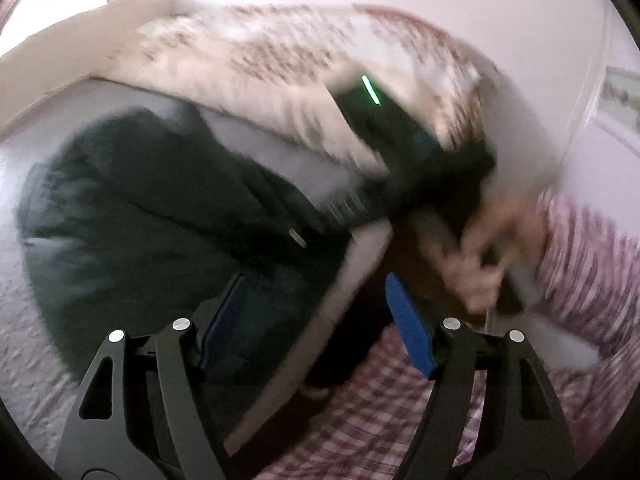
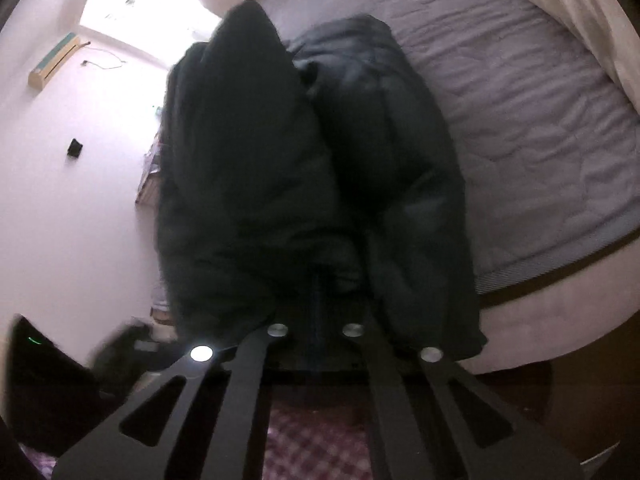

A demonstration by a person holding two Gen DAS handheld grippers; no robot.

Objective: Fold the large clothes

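A dark green padded jacket (image 1: 132,216) lay on the grey quilted bed cover (image 1: 248,140), its near part hanging toward the edge of the bed. In the left wrist view the picture was blurred by motion. The left gripper (image 1: 316,312) stood with its 2 blue-padded fingers (image 1: 408,328) spread wide apart, nothing between them; the left finger hung over the jacket's near hem and the right one over the gap beside the bed. Beyond the jacket, a cream blanket with a reddish pattern (image 1: 280,56) was heaped along the far side of the bed. To the right, the person's hand (image 1: 480,256) in a pink striped sleeve (image 1: 580,248) gripped the handle of the other tool, whose black body showed a green light (image 1: 370,89). Checked red-and-white trousers (image 1: 380,412) filled the near right.

In the right wrist view the right gripper (image 2: 318,292) was pressed together on a fold of the jacket (image 2: 248,168); the fingertips were buried in the cloth. The fabric rose in 2 bulging lobes straight ahead of the tongs, lifted off the bed cover (image 2: 520,120), which lay to the right. A white wall (image 2: 72,220) with an air conditioner (image 2: 54,60) stood to the left.
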